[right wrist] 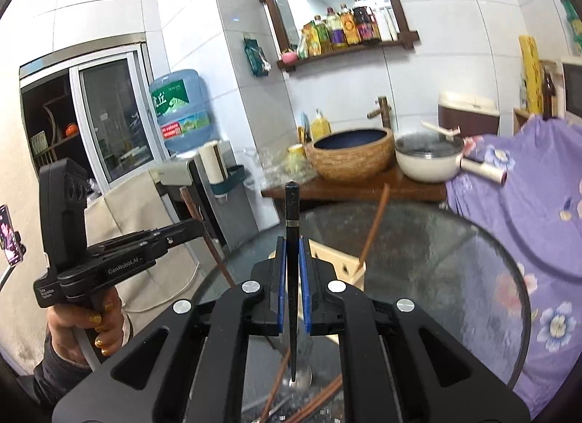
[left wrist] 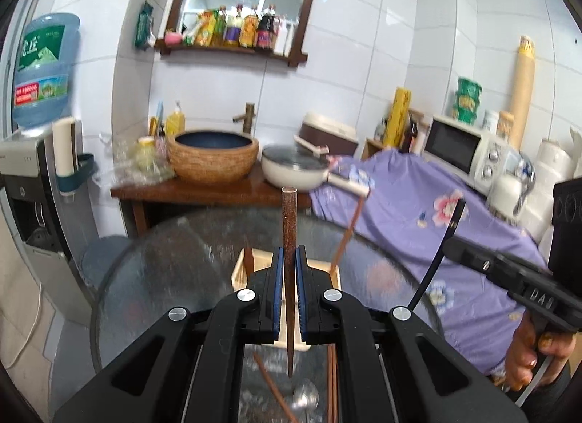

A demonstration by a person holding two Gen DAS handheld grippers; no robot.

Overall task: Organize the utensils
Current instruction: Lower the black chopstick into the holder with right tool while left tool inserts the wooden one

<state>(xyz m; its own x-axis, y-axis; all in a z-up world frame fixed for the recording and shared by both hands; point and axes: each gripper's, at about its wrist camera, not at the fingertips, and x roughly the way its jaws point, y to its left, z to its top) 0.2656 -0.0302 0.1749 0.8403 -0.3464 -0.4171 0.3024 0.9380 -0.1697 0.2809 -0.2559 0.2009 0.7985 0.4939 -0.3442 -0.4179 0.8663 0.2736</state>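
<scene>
Carrying two chopsticks above the round glass surface (left wrist: 174, 277), both hands are mid-transfer. Wooden holder box (left wrist: 251, 270) sits on the glass just beyond the tongs, one brown stick (left wrist: 345, 237) already leaning in its right corner. Left tongs (left wrist: 290, 295) are clamped on a brown chopstick (left wrist: 289, 226), standing upright, tip downward. Right tongs (right wrist: 292, 292) are clamped on a black chopstick (right wrist: 292, 212), likewise upright. Recommended: keep each stick vertical, bring tips over a holder compartment, lower before releasing. Loose sticks (left wrist: 333, 386) and a spoon (left wrist: 305, 397) remain near, on the glass.
</scene>
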